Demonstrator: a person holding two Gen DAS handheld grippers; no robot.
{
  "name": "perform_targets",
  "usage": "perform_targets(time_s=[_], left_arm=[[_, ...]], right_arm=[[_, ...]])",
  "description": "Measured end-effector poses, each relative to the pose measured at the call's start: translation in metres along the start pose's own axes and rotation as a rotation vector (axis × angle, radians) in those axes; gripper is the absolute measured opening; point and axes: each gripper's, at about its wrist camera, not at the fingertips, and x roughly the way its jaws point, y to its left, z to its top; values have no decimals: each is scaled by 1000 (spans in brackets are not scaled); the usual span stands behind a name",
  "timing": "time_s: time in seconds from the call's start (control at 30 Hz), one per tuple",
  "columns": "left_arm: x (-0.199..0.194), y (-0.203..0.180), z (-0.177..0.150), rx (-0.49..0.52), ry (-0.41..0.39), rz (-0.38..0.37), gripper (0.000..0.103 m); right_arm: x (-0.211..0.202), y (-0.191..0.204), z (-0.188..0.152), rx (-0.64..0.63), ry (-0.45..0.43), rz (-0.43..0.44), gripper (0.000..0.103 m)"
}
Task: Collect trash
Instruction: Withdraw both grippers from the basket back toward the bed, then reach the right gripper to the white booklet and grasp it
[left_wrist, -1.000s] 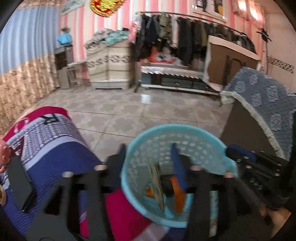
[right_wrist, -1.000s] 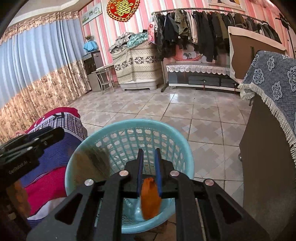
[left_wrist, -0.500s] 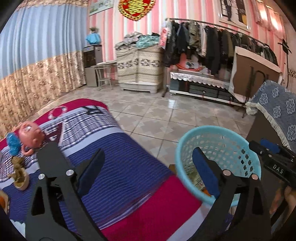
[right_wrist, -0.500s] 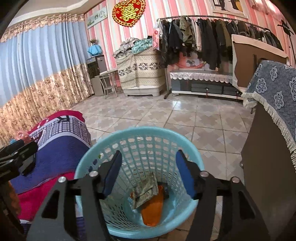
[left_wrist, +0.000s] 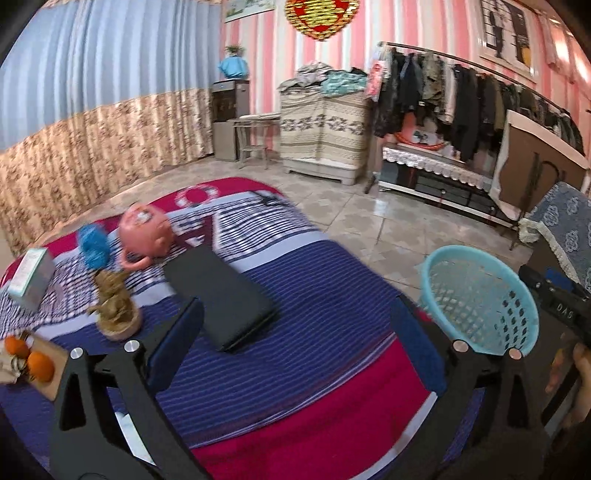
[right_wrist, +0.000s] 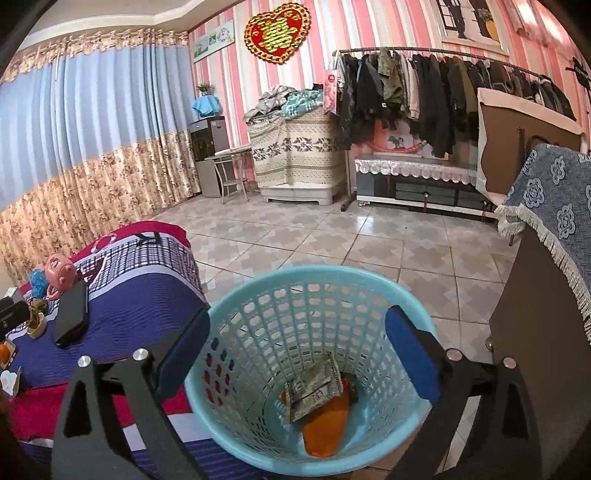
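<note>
Pink-striped walls, blue and floral curtains (right_wrist: 92, 147) and a tiled floor (right_wrist: 332, 236) frame the scene; a rack of dark clothes (right_wrist: 443, 85) lines the far wall.

Far left: a low surface under a striped blue and red cover (left_wrist: 314, 332) carries what I judge is meant to stay, namely a small box (left_wrist: 31, 278), oranges (left_wrist: 37, 363), a brown figurine (left_wrist: 114, 306), a pink toy head (left_wrist: 146, 232) with a blue tuft, and a flat black case (left_wrist: 221, 295). No loose wrapper is plainly visible among them from here.

Centre left: my left gripper (left_wrist: 295, 347) hangs over that cover, its jaws having just opened wide, nothing between them. It points down at the cover, which I judge suits a search for the next piece of trash.

Centre right: the turquoise basket (right_wrist: 321, 369) stands on the floor just beside the cover's edge, near enough that either hand can drop into it.

Inside the basket: an orange wrapper (right_wrist: 325, 428) and a crumpled printed packet (right_wrist: 314, 387) lie at the bottom, the packet resting partly over the orange one. The collected trash is here.

Right: my right gripper (right_wrist: 295, 354) hovers over the basket mouth; its jaws have just been opening and stand wide and empty, as after a release.

Far right: a dark cabinet with a blue fringed cloth (right_wrist: 554, 221).
</note>
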Motion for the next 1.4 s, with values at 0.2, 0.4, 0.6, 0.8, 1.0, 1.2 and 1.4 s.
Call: perform_targets(time_s=[0.2, 0.4, 0.6, 0.8, 1.0, 1.2, 1.4], left_arm=[[-16, 42, -15, -29, 11, 87, 97], [-40, 85, -27, -64, 16, 160, 97], [-64, 129, -41, -107, 18, 216, 97], [-83, 172, -55, -140, 30, 276, 97], [-103, 212, -68, -170, 27, 332, 97], [-117, 251, -81, -233, 18, 373, 97], [-127, 278, -95, -258, 24, 414, 97]], right_arm=[[-5, 23, -3, -40, -1, 14, 96], [-10, 44, -8, -57, 3, 59, 97], [-19, 70, -15, -88, 7, 96, 97], [-35, 105, -17, -125, -28, 147, 97], [-46, 153, -21, -213, -35, 191, 97], [-47, 196, -36, -247, 11, 265, 98], [-50, 235, -50, -301, 48, 329, 98]])
